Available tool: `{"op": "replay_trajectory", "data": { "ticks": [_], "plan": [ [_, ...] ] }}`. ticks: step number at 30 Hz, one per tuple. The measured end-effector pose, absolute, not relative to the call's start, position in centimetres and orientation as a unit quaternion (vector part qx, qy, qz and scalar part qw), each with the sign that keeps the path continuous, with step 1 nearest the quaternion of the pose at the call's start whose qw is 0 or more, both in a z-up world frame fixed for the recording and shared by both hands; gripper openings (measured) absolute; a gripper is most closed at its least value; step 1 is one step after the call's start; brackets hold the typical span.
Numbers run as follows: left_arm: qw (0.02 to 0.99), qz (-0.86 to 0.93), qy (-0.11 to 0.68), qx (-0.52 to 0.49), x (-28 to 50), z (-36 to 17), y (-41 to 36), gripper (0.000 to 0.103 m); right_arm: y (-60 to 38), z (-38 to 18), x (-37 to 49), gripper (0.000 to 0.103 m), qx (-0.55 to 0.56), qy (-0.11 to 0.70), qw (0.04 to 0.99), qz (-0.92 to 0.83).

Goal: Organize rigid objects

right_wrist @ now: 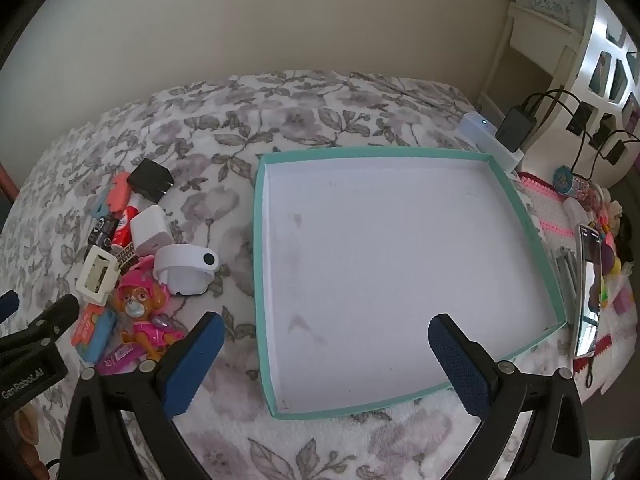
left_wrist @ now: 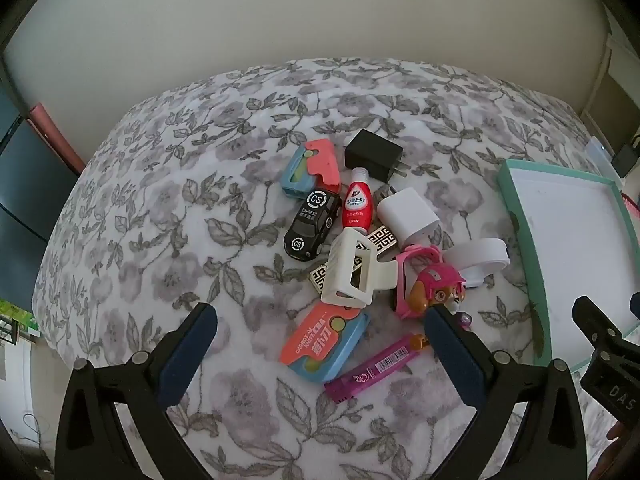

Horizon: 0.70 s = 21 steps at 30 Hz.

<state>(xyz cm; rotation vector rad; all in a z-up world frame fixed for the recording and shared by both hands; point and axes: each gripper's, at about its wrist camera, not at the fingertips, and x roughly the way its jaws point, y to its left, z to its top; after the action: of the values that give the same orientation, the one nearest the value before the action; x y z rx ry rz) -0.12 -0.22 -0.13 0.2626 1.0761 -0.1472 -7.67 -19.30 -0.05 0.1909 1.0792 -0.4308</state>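
Observation:
A heap of small things lies on the flowered cloth: a black toy car, a red bottle, a black charger, a white charger, a cream hair claw, a pink pup figure, an orange-blue cutter and a purple tube. My left gripper hovers open above the near side of the heap, holding nothing. My right gripper stands open over the near part of the teal tray, which is white inside and holds nothing. The pup figure lies left of the tray.
A second orange-blue cutter and a white band device belong to the heap. Right of the tray are a phone, small toys and a pink mat. A white box with cables stands behind the tray.

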Motion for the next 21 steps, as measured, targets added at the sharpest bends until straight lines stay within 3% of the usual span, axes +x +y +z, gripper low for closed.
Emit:
{"op": "replay_trajectory", "data": {
  "ticks": [21],
  "plan": [
    [0.847,-0.071,0.512,0.126,-0.1,-0.42,0.03,0.103,-19.17,-0.4,-7.53,0.103,0.084,0.516,0.828,-0.202]
  ]
}}
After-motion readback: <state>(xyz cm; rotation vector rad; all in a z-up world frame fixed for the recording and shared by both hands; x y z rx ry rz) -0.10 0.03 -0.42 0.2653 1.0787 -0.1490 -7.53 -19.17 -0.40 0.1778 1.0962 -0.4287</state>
